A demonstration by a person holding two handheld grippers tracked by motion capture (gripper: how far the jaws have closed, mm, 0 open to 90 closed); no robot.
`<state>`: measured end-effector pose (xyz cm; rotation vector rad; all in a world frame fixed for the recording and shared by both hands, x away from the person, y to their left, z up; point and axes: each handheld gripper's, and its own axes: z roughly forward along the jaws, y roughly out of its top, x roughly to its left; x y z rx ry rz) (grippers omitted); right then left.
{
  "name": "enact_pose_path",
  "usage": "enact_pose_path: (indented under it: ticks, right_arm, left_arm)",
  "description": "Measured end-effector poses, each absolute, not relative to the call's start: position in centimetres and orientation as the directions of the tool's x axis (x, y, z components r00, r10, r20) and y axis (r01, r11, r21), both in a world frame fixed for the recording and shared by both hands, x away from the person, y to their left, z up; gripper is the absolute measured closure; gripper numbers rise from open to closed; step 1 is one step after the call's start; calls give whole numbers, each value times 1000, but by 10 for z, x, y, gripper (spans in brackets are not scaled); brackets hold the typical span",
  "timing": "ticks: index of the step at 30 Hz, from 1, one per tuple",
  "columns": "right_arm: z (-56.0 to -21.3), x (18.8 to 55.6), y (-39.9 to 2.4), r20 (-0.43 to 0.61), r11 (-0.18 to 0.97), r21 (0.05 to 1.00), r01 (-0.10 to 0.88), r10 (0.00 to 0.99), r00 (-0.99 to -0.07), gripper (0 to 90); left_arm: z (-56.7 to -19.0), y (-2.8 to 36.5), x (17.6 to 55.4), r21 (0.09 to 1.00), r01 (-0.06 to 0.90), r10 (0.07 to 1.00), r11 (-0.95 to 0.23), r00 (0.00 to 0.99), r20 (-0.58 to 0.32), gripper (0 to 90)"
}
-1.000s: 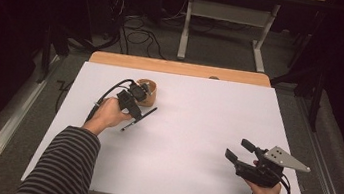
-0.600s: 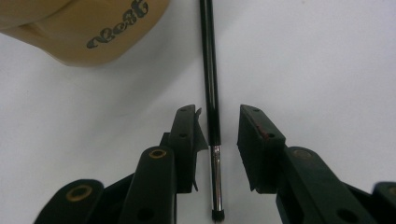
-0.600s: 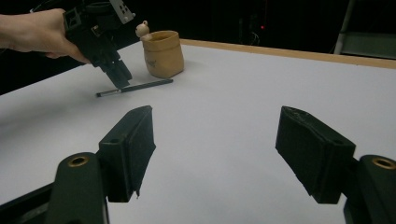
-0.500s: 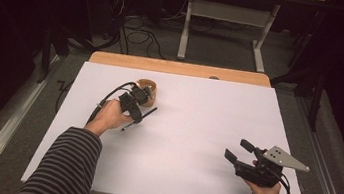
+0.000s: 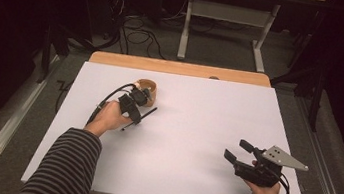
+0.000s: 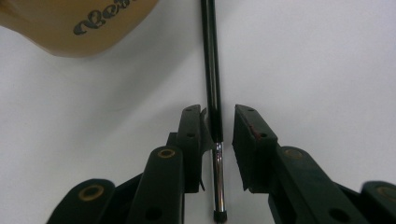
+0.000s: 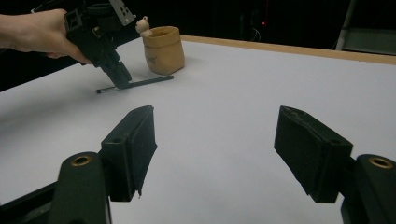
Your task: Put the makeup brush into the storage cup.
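White tabletop (image 5: 189, 144) — left gripper (image 6: 218, 133) closing astride the pen (image 6: 211, 70), nearer one pad, could skid it; right gripper (image 7: 215, 149) gapes empty.

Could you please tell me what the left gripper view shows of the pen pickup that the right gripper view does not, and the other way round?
Left gripper view alone: the black pen lies between the left tongs, which have just been closing; a gap remains on one side, and dark lettering marks the tan cup. Right gripper view alone: the right tongs stand open over bare white table, and a small figure sits on the cup's rim. Both share pen, cup and table.
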<state>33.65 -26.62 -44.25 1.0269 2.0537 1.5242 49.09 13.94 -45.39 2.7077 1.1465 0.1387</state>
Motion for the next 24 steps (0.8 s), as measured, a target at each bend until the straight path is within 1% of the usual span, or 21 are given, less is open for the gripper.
enact_pose_path:
  ticks: [24]
  right_arm:
    - [-443, 337, -266, 113, 153, 930, 333, 746, -657, 316]
  left_arm:
    - [-459, 138, 491, 197, 696, 709, -691, 705, -3, 778]
